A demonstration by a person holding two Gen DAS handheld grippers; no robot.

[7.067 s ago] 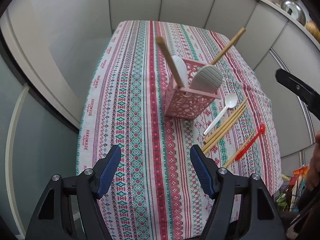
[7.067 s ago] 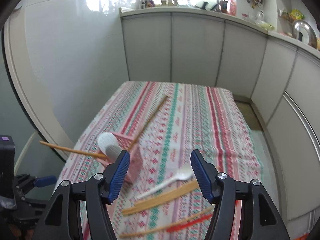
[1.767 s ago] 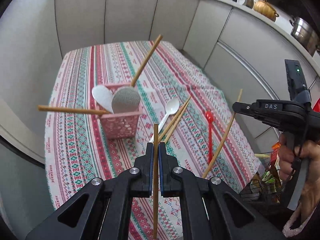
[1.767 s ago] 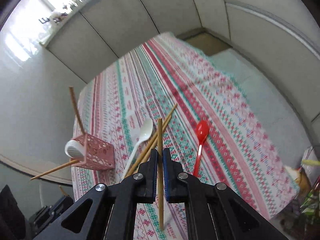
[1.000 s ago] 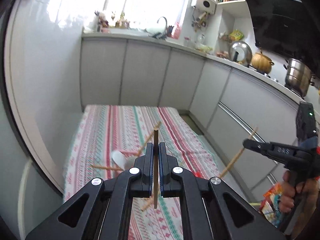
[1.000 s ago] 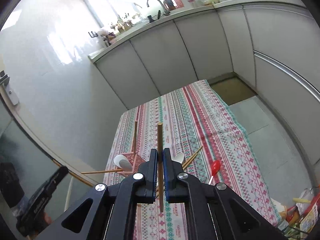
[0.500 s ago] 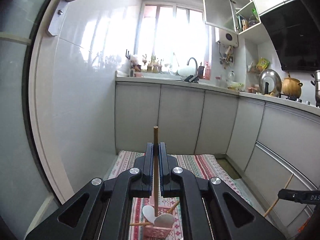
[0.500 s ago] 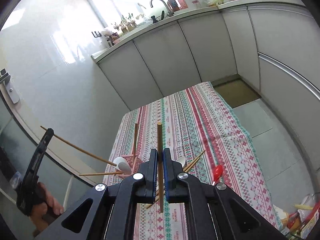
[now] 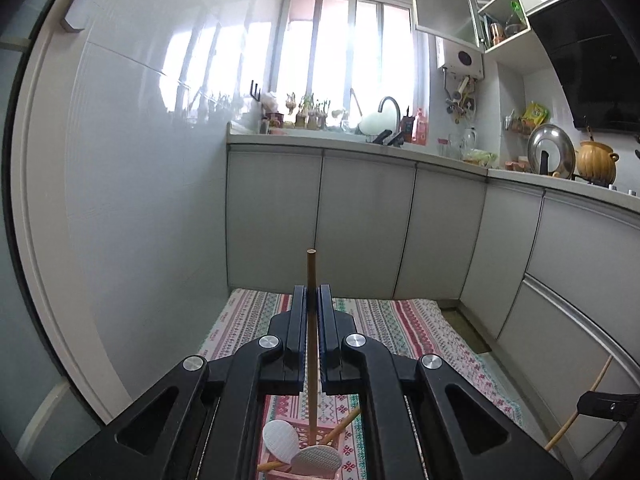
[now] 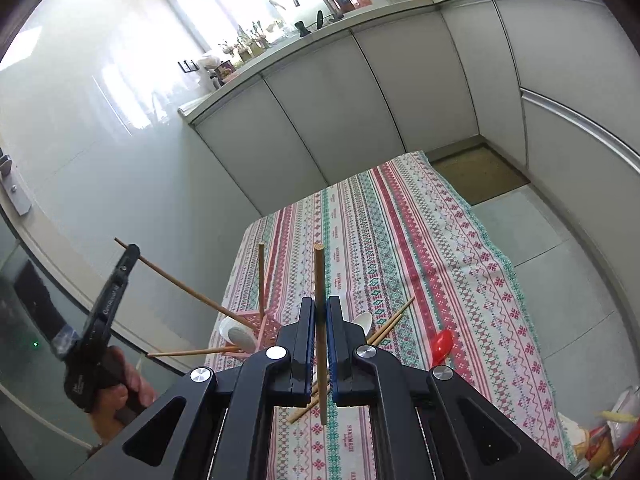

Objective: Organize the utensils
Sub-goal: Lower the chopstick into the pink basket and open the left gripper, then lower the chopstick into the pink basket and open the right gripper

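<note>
My left gripper (image 9: 311, 292) is shut on a wooden chopstick (image 9: 310, 344) that stands upright between its pads. The stick's lower end points down at the pink basket (image 9: 320, 432), which holds two white paddles (image 9: 280, 442) with wooden handles. In the right wrist view the left gripper (image 10: 130, 250) is held by a hand at the left, and its chopstick (image 10: 184, 284) slants down to the pink basket (image 10: 272, 326). My right gripper (image 10: 320, 304) is shut on a second chopstick (image 10: 319, 276), above and right of the basket. A white spoon (image 10: 363, 322), loose chopsticks (image 10: 394, 318) and a red spoon (image 10: 442, 344) lie on the cloth.
The table carries a striped patterned cloth (image 10: 440, 240) and stands against a glossy wall on its left. Grey cabinets (image 9: 360, 220) run behind and along the right side, with bare floor (image 10: 540, 240) between them and the table. Bags (image 10: 612, 432) sit at the lower right.
The left gripper has swung in towards the basket, and its chopstick tip now reaches the basket's rim. The right gripper has sunk slightly, still holding its chopstick.
</note>
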